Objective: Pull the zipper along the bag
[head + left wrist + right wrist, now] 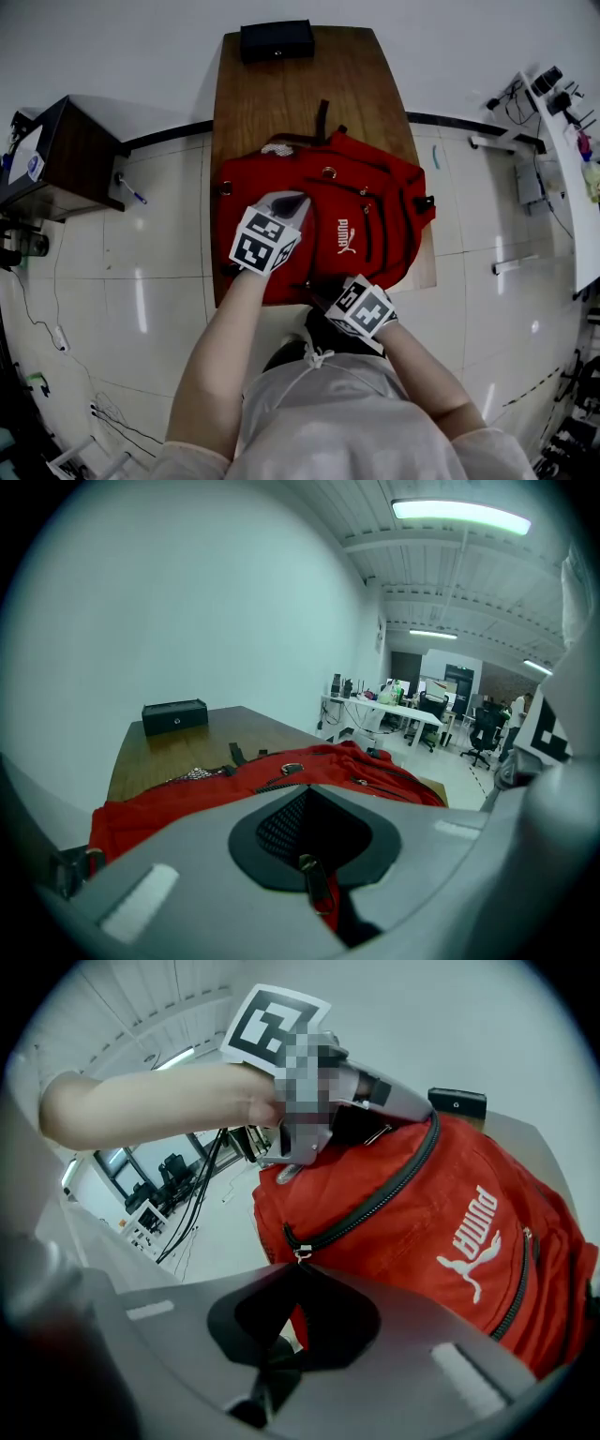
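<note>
Right gripper jaws pressed together, pinching zipper pull at lower centre of its view, red backpack just beyond, filling frame right, left gripper clamped on its red fabric, wooden table underneath

Holds left gripper mid-frame, right gripper lower right, both clamped on bag; forearms bare.

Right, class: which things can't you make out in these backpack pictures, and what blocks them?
Head view: zipper pull hidden under right hand-held gripper.
Left gripper view: backpack near side behind left hand-held gripper.
Right gripper view: black box mostly behind backpack.
</note>
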`<state>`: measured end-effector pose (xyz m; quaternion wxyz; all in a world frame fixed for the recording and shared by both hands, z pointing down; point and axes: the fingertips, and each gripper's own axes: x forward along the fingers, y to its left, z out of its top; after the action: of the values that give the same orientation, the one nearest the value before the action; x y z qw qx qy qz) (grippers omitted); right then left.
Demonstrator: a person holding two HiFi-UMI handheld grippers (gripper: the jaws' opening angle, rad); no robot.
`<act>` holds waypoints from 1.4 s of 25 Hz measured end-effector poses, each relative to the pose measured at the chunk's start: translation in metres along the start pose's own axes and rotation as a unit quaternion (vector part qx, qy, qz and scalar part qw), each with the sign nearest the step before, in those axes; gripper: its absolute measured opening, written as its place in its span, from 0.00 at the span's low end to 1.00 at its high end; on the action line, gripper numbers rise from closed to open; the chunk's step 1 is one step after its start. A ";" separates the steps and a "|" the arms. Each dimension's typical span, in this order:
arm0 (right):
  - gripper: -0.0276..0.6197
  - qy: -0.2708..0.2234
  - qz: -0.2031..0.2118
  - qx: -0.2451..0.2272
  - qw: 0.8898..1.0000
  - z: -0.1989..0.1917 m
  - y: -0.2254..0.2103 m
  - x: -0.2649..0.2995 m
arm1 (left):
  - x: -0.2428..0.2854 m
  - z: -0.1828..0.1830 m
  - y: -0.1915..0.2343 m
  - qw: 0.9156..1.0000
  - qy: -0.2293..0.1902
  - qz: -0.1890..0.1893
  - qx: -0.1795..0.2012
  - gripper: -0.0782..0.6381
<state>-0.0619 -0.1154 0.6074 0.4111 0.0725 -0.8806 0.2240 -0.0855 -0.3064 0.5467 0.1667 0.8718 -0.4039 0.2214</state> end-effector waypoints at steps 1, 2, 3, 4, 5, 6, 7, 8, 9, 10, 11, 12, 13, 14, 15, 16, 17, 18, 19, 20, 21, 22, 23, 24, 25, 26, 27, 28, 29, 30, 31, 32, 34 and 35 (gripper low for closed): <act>0.06 0.002 0.002 0.001 1.000 0.000 0.003 0.003 | 0.000 0.000 0.000 1.000 0.000 0.000 0.001 0.12; 0.06 0.005 0.003 0.000 1.000 0.001 0.006 0.005 | 0.000 0.000 0.000 1.000 0.000 0.000 0.002 0.12; 0.06 0.008 0.003 -0.002 1.000 0.002 0.007 0.008 | 0.000 0.000 0.000 1.000 0.000 -0.001 0.003 0.12; 0.06 0.012 0.002 -0.006 1.000 0.003 0.008 0.010 | 0.000 0.000 0.000 1.000 0.000 -0.002 0.003 0.12; 0.06 0.014 0.002 -0.011 1.000 0.004 0.009 0.011 | 0.000 0.001 0.001 1.000 0.001 -0.004 0.002 0.12; 0.06 0.015 0.002 -0.014 1.000 0.005 0.009 0.012 | 0.000 0.001 0.001 1.000 0.002 -0.006 0.001 0.12; 0.06 0.013 0.004 -0.012 1.000 0.005 0.009 0.012 | 0.000 0.001 0.001 1.000 0.003 -0.008 0.000 0.12; 0.06 0.007 0.005 -0.007 1.000 0.005 0.008 0.012 | 0.000 0.001 0.001 1.000 0.004 -0.009 -0.001 0.12; 0.06 -0.001 0.003 0.000 1.000 0.005 0.007 0.011 | 0.000 0.000 0.001 1.000 0.005 -0.009 -0.002 0.12; 0.06 -0.010 -0.005 0.005 1.000 0.004 0.005 0.010 | -0.001 0.000 0.001 1.000 0.005 -0.009 -0.002 0.12; 0.07 -0.020 -0.018 0.007 1.000 0.004 0.001 0.009 | -0.003 0.000 0.001 1.000 0.005 -0.010 -0.003 0.12; 0.07 -0.030 -0.036 0.006 0.999 0.002 -0.004 0.006 | -0.008 0.002 0.000 1.000 0.001 -0.010 -0.005 0.12; 0.08 -0.041 -0.054 0.004 0.998 -0.001 -0.008 0.002 | -0.015 0.005 -0.001 1.000 -0.009 -0.010 -0.007 0.12; 0.11 -0.054 -0.070 0.003 0.996 -0.002 -0.012 -0.005 | -0.026 0.011 -0.004 1.000 -0.026 -0.009 -0.009 0.12; 0.11 -0.073 -0.085 0.005 0.994 -0.001 -0.015 -0.014 | -0.040 0.018 -0.008 0.999 -0.048 -0.007 -0.010 0.12; 0.11 -0.098 -0.096 0.011 0.990 0.003 -0.017 -0.027 | -0.055 0.025 -0.012 0.997 -0.071 -0.004 -0.010 0.12; 0.10 -0.131 -0.103 0.017 0.986 0.011 -0.016 -0.041 | -0.073 0.032 -0.017 0.995 -0.094 -0.001 -0.012 0.12; 0.08 -0.168 -0.104 0.024 0.980 0.020 -0.014 -0.056 | -0.093 0.037 -0.023 0.993 -0.118 0.003 -0.017 0.12; 0.05 -0.207 -0.099 0.029 0.973 0.029 -0.008 -0.072 | -0.113 0.041 -0.029 0.989 -0.143 0.006 -0.031 0.12; 0.05 -0.244 -0.093 0.031 0.965 0.039 0.001 -0.087 | -0.135 0.043 -0.034 0.984 -0.169 0.009 -0.052 0.12; 0.05 -0.272 -0.095 0.025 0.957 0.047 0.009 -0.100 | -0.157 0.044 -0.039 0.978 -0.195 0.012 -0.075 0.12; 0.05 -0.291 -0.106 0.012 0.951 0.053 0.018 -0.112 | -0.178 0.043 -0.045 0.971 -0.217 0.015 -0.094 0.12; 0.05 -0.301 -0.123 -0.008 0.946 0.057 0.028 -0.121 | -0.198 0.040 -0.052 0.967 -0.233 0.020 -0.106 0.12; 0.05 -0.307 -0.139 -0.030 0.941 0.060 0.039 -0.128 | -0.216 0.035 -0.060 0.964 -0.241 0.026 -0.107 0.12; 0.05 -0.312 -0.150 -0.049 0.937 0.062 0.053 -0.134 | -0.232 0.029 -0.069 0.964 -0.244 0.031 -0.102 0.12; 0.05 -0.318 -0.156 -0.062 0.933 0.062 0.067 -0.138 | -0.247 0.023 -0.079 0.965 -0.244 0.036 -0.091 0.12; 0.05 -0.326 -0.157 -0.069 0.930 0.062 0.082 -0.141 | -0.260 0.017 -0.090 0.967 -0.241 0.040 -0.077 0.12; 0.05 -0.334 -0.158 -0.072 0.926 0.060 0.095 -0.143 | -0.273 0.011 -0.101 0.968 -0.239 0.043 -0.065 0.12; 0.05 -0.343 -0.160 -0.074 0.923 0.058 0.108 -0.145 | -0.284 0.005 -0.112 0.969 -0.237 0.044 -0.055 0.12; 0.05 -0.350 -0.163 -0.075 0.919 0.055 0.120 -0.147 | -0.293 -0.001 -0.124 0.970 -0.236 0.042 -0.050 0.12; 0.05 -0.353 -0.168 -0.072 0.918 0.051 0.131 -0.148 | -0.301 -0.009 -0.136 0.970 -0.235 0.038 -0.047 0.12; 0.05 -0.351 -0.173 -0.064 0.918 0.045 0.140 -0.149 | -0.308 -0.017 -0.147 0.971 -0.232 0.033 -0.048 0.12; 0.05 -0.351 -0.182 -0.052 0.917 0.032 0.155 -0.150 | -0.315 -0.037 -0.166 0.974 -0.221 0.023 -0.052 0.12; 0.05 -0.353 -0.185 -0.050 0.916 0.027 0.161 -0.151 | -0.317 -0.047 -0.173 0.975 -0.214 0.021 -0.055 0.12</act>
<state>-0.0325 0.0071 0.4241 0.1103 0.2881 -0.9493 0.0598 -0.1452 0.0227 0.4019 0.1192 0.8800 -0.4597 0.0102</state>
